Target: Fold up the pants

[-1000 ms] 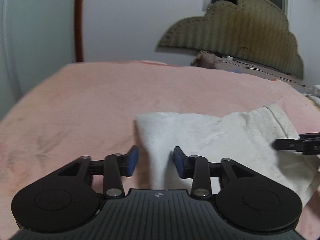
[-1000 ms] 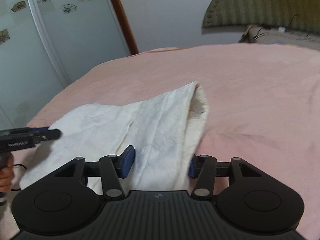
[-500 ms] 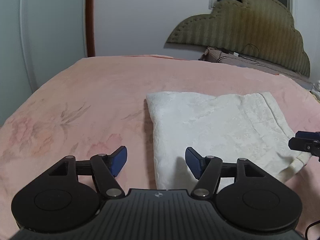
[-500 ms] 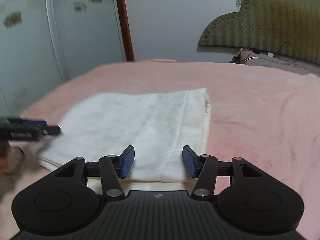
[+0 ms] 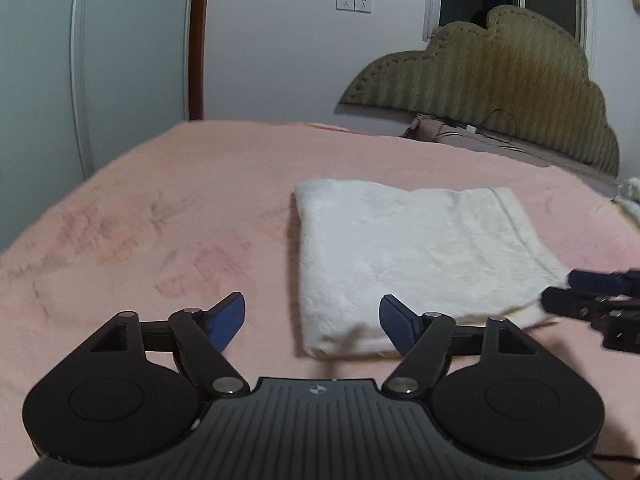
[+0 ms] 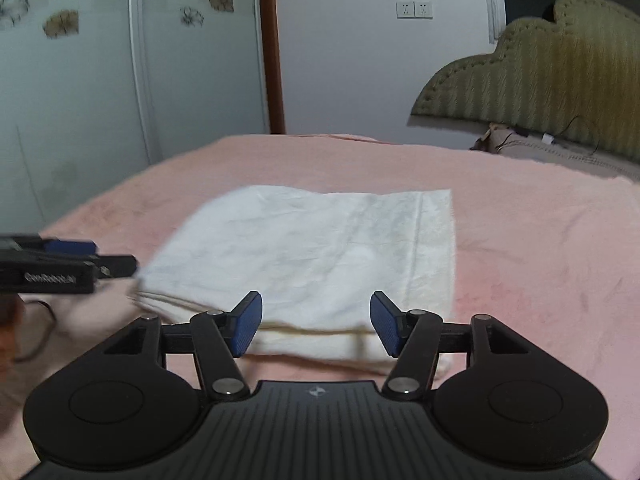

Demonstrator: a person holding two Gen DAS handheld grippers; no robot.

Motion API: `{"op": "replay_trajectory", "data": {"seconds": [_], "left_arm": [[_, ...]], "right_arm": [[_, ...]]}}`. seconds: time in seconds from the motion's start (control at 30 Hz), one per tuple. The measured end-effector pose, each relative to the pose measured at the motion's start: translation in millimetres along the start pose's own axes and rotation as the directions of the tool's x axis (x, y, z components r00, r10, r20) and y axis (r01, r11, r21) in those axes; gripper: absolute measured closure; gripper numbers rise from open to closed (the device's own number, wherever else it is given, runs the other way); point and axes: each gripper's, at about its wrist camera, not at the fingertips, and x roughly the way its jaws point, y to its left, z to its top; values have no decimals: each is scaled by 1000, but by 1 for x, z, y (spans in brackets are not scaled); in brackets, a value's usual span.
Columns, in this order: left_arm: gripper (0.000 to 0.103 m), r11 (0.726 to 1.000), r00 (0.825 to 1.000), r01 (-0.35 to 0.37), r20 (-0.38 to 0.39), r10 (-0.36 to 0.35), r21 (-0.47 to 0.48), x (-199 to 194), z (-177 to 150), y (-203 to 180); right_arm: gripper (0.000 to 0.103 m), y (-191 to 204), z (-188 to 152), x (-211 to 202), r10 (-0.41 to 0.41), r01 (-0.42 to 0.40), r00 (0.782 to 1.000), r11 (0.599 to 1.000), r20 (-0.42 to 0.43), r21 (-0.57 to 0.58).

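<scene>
opening wider, the left gripper (image 5: pixel 312 322) has nothing pinched between its blue pads (image 5: pixel 228 320); the near corner of the white pants (image 5: pixel 408 256) shows in the gap, not touched. the right gripper (image 6: pixel 316 326) is opening too, letting go, with the pants' near edge just past its tips. the pants lie folded flat in a neat stack on the pink bed (image 5: pixel 160 208). farther back stand a green headboard (image 5: pixel 500 92) and a white wall (image 5: pixel 280 52).
</scene>
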Motion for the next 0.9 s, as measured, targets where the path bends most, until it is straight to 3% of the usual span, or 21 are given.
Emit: {"op": "replay_trajectory", "data": {"seconds": [0.1,0.23,0.33,0.43,0.6,0.73,0.9], "left_arm": [[24,998,998,41,-52,-43,-40,-4,-12,-1],[24,997,996,33,-86,-39,-67,-8,-27,-3],[16,996,993,50,-100,-57,-75,-10,-32,-7],[8,998,995,40,-91,-44,-42,-8,-38,-17],[7,998,994,-4,-109,11,65,10,-47,-31],[0,992,994,-35,-98,47,117,18,-57,-34],[0,991,995,-44,-83,55,129,18,-61,-34]], "right_arm": [[43,11,-9,-9,28,-28,1000,1000,-12,12],[34,23,-17,-27,3,-3,1000,1000,-3,-27],[26,25,-20,-43,-3,4,1000,1000,12,-15],[20,27,-26,-50,-3,3,1000,1000,15,8],[14,30,-36,-37,-15,19,998,998,-66,60],[13,37,-43,-23,-37,46,992,996,-124,77],[12,45,-49,-16,-33,42,989,997,-147,63]]}}
